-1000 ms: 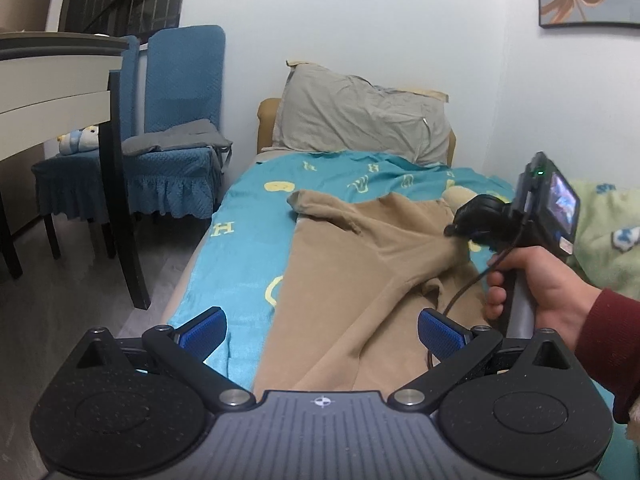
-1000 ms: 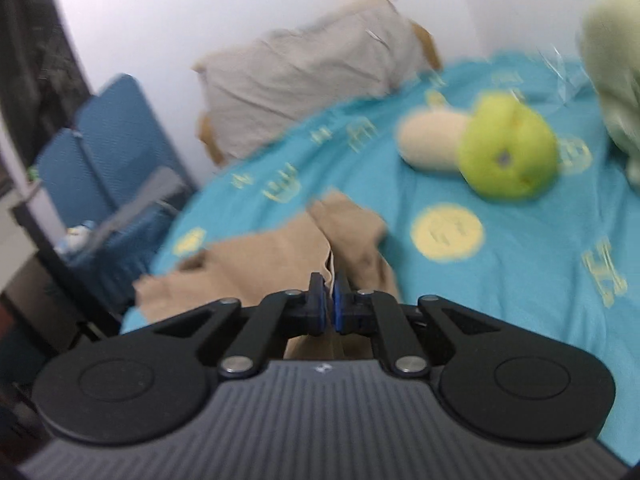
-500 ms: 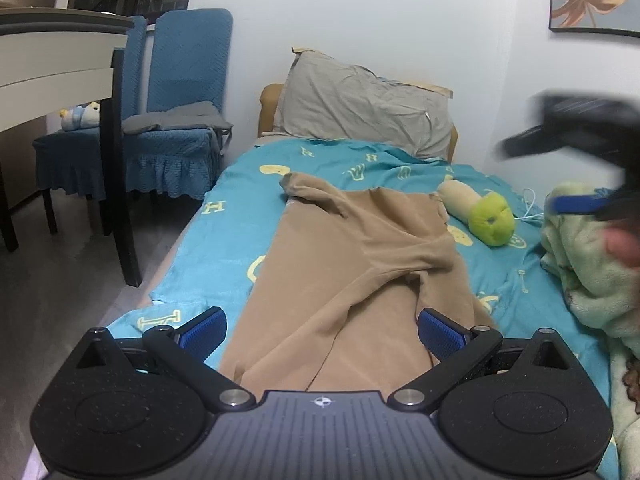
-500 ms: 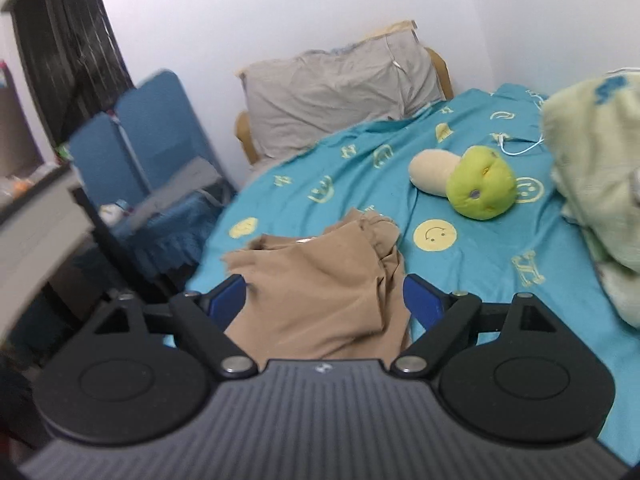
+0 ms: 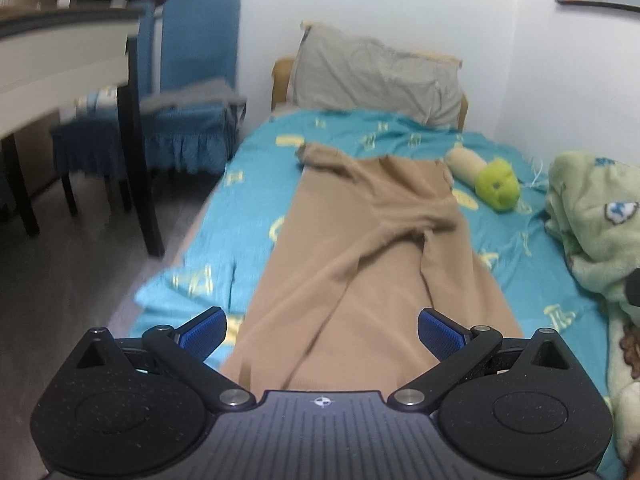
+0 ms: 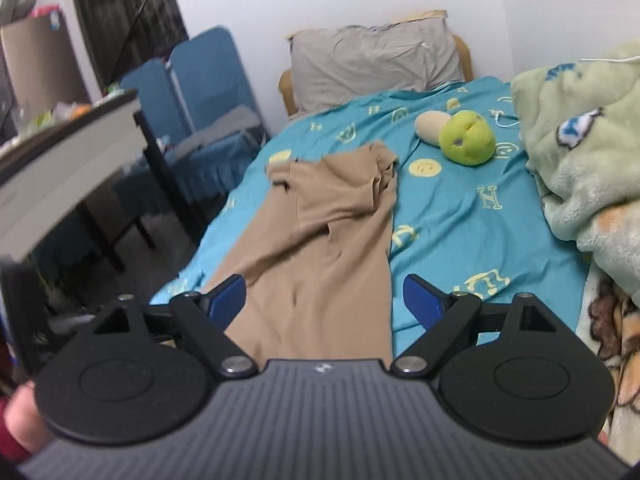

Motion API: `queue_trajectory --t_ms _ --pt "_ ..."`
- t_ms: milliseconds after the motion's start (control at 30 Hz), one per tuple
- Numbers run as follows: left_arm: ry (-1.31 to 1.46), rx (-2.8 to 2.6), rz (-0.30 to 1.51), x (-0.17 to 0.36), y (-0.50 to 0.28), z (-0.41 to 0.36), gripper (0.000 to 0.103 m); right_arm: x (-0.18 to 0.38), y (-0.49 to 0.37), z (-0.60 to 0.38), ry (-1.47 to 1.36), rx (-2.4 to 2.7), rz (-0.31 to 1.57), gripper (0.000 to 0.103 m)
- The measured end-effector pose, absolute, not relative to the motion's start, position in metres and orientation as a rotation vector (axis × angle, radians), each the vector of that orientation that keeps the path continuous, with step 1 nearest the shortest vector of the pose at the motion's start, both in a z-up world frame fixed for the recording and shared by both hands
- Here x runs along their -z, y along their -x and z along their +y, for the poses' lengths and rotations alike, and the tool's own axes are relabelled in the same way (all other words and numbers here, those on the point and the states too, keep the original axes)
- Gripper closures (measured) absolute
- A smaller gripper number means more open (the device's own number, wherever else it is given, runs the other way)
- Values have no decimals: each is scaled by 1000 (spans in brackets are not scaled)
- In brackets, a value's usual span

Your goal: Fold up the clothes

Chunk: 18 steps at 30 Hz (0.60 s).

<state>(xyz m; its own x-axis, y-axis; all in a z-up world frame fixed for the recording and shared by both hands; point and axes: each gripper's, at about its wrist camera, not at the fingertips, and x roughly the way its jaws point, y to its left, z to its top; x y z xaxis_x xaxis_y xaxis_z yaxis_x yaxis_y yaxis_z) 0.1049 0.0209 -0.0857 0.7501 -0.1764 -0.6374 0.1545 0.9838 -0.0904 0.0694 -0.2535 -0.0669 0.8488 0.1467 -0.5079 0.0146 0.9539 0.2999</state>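
Both the left gripper (image 5: 322, 330) and right gripper (image 6: 324, 294) hover released over limp tan trousers (image 5: 372, 256) mid-frame, likely light, best pinched at the hems.

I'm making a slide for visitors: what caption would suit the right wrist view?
Open right gripper above tan trousers spread on a teal bedsheet, green plush toy beyond.

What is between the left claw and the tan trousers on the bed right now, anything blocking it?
Nothing visible. The left claw is open right over the near end of the tan trousers, and the green plush toy lies off to the side.
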Motion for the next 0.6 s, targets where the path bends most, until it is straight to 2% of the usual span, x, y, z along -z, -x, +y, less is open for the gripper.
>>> queue_trajectory --t_ms 367,600 --pt "65 5 1052 99 -125 77 4 81 -85 -268 -363 -78 604 16" --pt "180 -46 1234 109 -132 108 10 87 -91 -287 -457 -51 622 16"
